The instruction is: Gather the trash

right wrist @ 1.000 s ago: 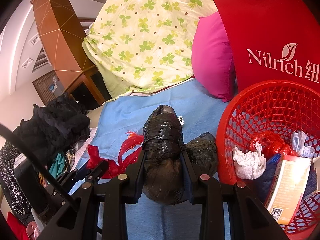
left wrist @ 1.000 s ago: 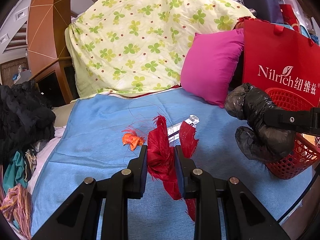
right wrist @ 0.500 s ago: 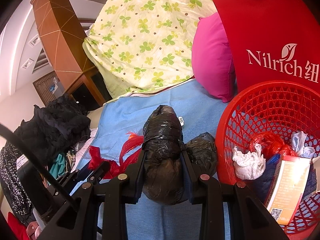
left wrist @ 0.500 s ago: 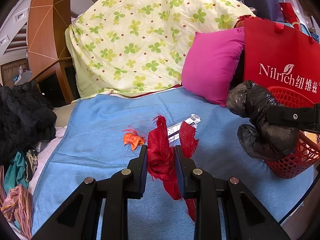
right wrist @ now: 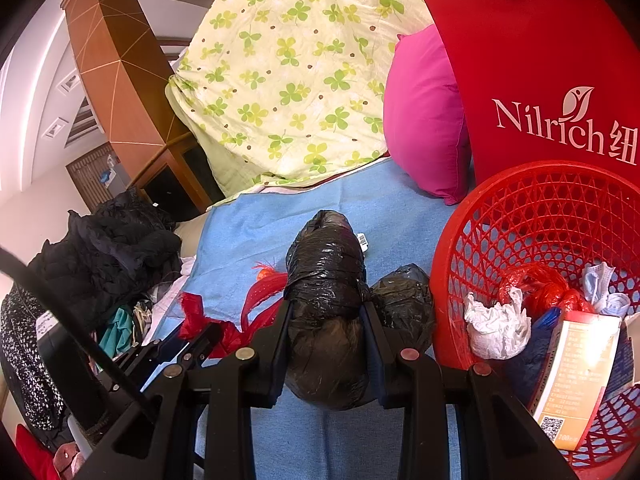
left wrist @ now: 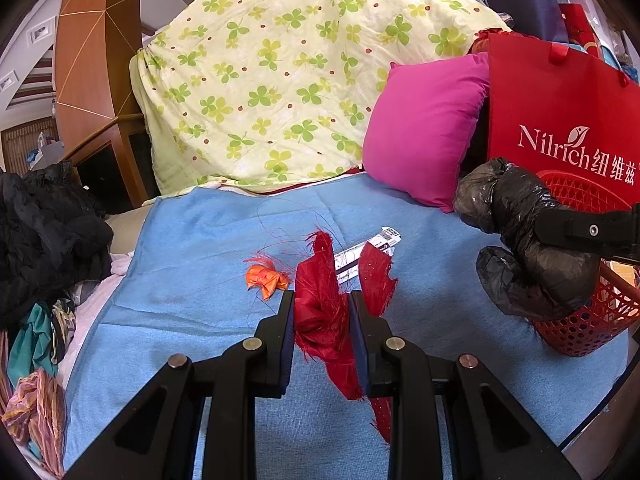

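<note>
On the blue bedspread [left wrist: 200, 240], beside the red mesh basket [right wrist: 520, 208], both tools carry loads. Left gripper [left wrist: 322, 320]: jaws drawn narrow, clamped on a frayed red fabric scrap [left wrist: 320, 304] that hangs below the pads, its loose tail trailing toward the cloth. Right gripper [right wrist: 326, 332]: jaws pinching the waist of a crumpled black plastic bag [right wrist: 324, 264], which bulges above and below the pads; the grip at the middle probably keeps the slack film from slipping out. In the left view the same bag sits just at the basket's near rim, so the drop appears close at hand. Basket contents: white crumpled tissue [right wrist: 496, 328], a red plastic bag [right wrist: 540, 288], a printed carton [right wrist: 576, 372]. Uncollected on the bedspread: an orange wrapper [left wrist: 266, 278] and a barcoded strip [left wrist: 368, 250]. Background: a pink pillow [left wrist: 420, 128] and a red Nilrich bag [left wrist: 560, 120], which stand behind the basket.
</note>
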### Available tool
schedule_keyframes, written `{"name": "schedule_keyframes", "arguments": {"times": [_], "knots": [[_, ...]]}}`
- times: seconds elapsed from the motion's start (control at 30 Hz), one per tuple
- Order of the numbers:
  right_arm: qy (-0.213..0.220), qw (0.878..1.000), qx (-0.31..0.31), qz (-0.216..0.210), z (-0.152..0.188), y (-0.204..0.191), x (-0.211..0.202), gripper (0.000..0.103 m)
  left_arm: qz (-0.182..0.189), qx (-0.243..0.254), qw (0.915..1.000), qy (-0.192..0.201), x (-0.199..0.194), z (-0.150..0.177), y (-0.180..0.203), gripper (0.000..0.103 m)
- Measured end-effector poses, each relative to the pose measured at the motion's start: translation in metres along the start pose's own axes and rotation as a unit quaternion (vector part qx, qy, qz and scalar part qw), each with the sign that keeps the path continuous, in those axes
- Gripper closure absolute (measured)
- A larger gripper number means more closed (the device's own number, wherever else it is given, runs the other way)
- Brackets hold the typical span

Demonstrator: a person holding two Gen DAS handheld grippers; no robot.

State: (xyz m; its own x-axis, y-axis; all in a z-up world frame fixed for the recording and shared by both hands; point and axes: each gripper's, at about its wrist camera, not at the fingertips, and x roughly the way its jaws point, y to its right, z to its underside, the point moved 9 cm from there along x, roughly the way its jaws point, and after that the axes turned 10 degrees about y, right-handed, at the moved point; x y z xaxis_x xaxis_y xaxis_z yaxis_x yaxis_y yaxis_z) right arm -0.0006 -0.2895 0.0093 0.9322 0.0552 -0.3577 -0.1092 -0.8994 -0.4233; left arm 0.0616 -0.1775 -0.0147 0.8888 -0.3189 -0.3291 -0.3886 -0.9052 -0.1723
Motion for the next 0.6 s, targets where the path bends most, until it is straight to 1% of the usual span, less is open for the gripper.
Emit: {"name": "schedule_keyframes", "arguments": {"times": [0.6], "knots": [[0.002,1.0,-0.001,0.0,-0.0003,-0.0007,-0.0015,0.068,0.0,-0.001,1.0,-0.001,0.0006,0.0,0.0021,0.076]]}}
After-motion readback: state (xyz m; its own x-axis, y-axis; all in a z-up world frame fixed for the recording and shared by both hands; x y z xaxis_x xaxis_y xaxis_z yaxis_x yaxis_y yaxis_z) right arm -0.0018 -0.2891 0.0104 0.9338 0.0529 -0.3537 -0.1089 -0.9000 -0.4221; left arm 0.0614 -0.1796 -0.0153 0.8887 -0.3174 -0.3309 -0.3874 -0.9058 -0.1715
